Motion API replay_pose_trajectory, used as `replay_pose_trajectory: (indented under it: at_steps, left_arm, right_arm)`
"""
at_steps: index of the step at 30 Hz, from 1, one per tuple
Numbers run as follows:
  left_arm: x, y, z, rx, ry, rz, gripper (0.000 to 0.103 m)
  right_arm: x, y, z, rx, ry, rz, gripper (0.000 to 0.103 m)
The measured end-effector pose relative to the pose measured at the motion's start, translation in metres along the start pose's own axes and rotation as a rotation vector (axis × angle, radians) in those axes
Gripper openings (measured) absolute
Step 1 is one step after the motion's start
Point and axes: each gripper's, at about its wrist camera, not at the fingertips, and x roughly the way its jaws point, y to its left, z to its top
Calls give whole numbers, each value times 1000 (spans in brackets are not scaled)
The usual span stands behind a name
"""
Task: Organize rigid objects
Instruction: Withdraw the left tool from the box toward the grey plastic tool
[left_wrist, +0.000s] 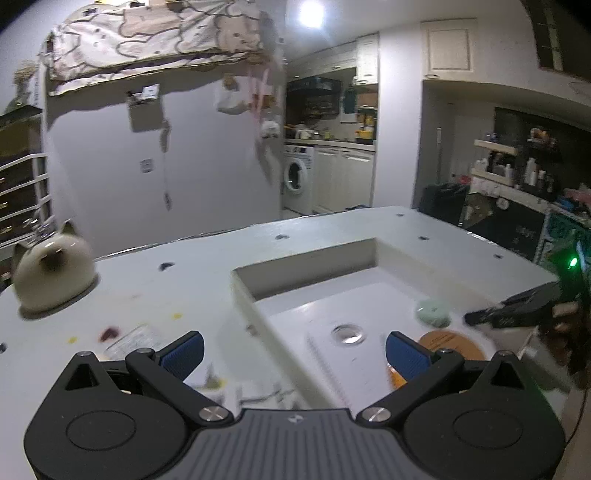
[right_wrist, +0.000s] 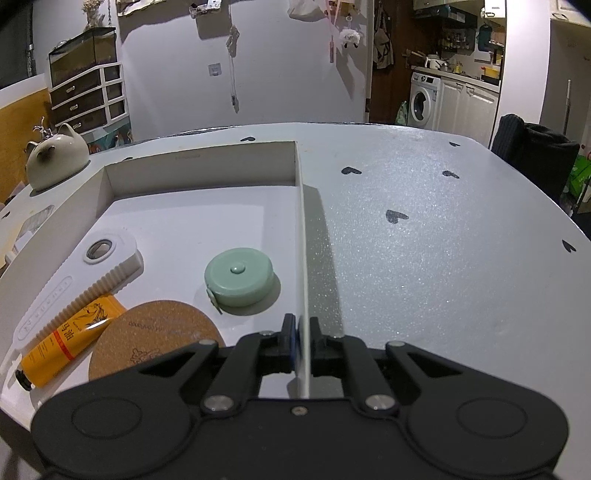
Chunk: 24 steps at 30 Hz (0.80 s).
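Note:
A shallow white box (right_wrist: 301, 221) lies on the table. Inside it are a mint green tape measure (right_wrist: 240, 277), a round cork coaster (right_wrist: 155, 339), an orange tube (right_wrist: 70, 343) and a flat white tool with a round window (right_wrist: 77, 273). My right gripper (right_wrist: 301, 332) is shut on the box's right wall near its front corner. The left wrist view shows the same box (left_wrist: 243, 295), tape measure (left_wrist: 433, 312) and coaster (left_wrist: 452, 343). My left gripper (left_wrist: 295, 352) hovers open over the box's left wall with nothing between its blue pads (left_wrist: 183, 354). The right gripper (left_wrist: 480, 316) shows at the right, held by a hand.
A cream cat-shaped ceramic pot (left_wrist: 51, 273) stands at the table's left end. Left of the box lie a clear plastic packet (left_wrist: 129, 338), a small dark red piece (left_wrist: 109, 332) and some patterned scraps (left_wrist: 258, 391). The table (right_wrist: 424, 240), dotted with dark hearts, stretches right of the box.

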Motion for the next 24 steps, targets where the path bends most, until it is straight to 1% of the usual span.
replay_pose_trajectory:
  at_steps: [7,11,13,14,15,17,18,19,20,22,24]
  left_arm:
    - [0,29,-45,-84,59,33,103]
    - [4,38,-62,-117,98,63,103]
    - [8,43,-66,-133,104,57,103]
    - [8,45,-68,-145,97,43,101]
    - [9,47,-68,-154,90,32,99]
    - [13,48,-67,-154,94,23,81]
    - [15,48,-66,-151,101,15,77]
    - [19,48,-66,-150,108,3,71]
    - [21,47,-66,-150,113,-6,68]
    - [26,46,-66,-156,114,-27,59]
    - [30,46,-64,-174,107,-39,55]
  right_arm:
    - [-1,0,-1,3,-8,0,8]
    - [-1,0,-1,2,-7,-1,8]
    - [-1,1,-1,1,-6,-4,8]
    - [-1,1,-1,1,-7,-6,8]
    - [-1,1,-1,1,-8,-7,8]
    - [-1,1,-1,3,-10,-6,8]
    - [-1,1,-1,4,-11,-6,8]
    - [-1,1,-1,4,-11,-6,8]
    - [-1,1,-2,4,-10,-6,8]
    - [-1,1,-2,2,-10,-8,8]
    - [-1,1,-1,1,-9,-7,8]
